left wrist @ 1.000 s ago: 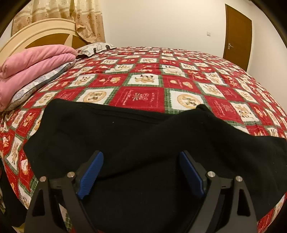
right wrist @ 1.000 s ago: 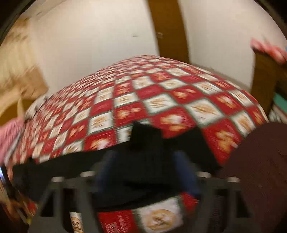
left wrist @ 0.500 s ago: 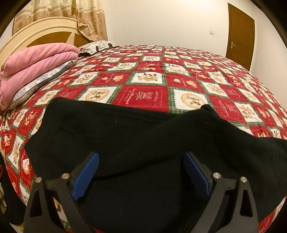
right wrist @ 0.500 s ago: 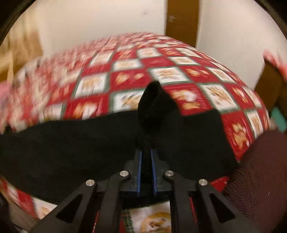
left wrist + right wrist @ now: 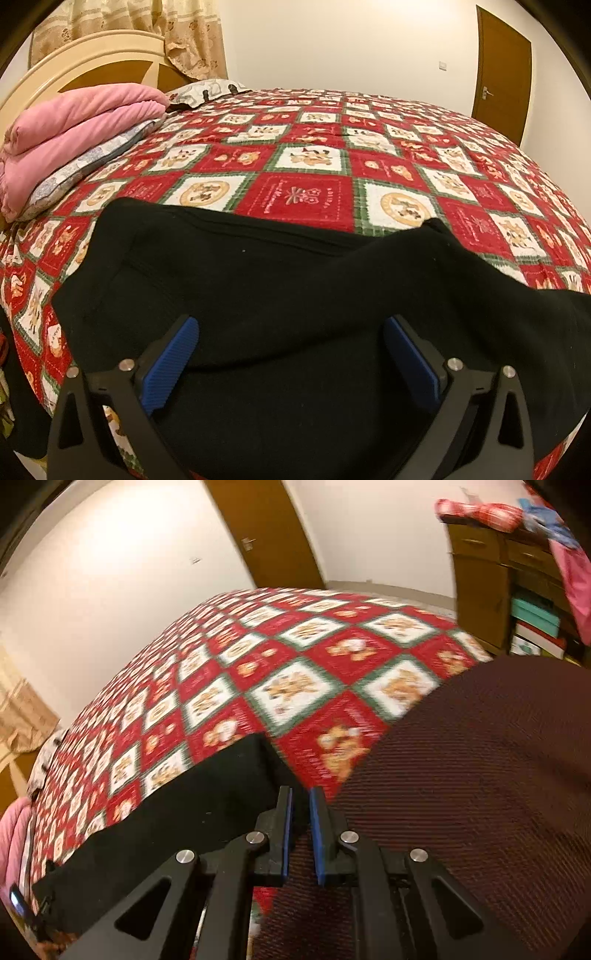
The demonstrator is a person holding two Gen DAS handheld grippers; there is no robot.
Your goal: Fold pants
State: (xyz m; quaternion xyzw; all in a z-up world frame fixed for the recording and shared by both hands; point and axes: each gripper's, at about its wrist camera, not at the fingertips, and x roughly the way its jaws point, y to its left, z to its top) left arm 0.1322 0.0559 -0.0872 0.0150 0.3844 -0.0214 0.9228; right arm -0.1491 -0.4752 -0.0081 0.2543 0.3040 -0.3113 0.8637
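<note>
1. The black pants (image 5: 295, 302) lie spread across the near edge of the bed (image 5: 306, 192), on its red, white and green checkered quilt.
2. Their cloth is plain and dark, with a stitched seam line and soft ridges.
3. The left tool (image 5: 290, 347) stands wide over the pants, gripping nothing.
4. The right tool (image 5: 300, 827) is narrow, just off the pants' corner (image 5: 255, 753); whether it pinches cloth I cannot tell.

Your right gripper (image 5: 300, 805), which pinched a raised peak of the pants (image 5: 192, 805), now has them lying flat.
</note>
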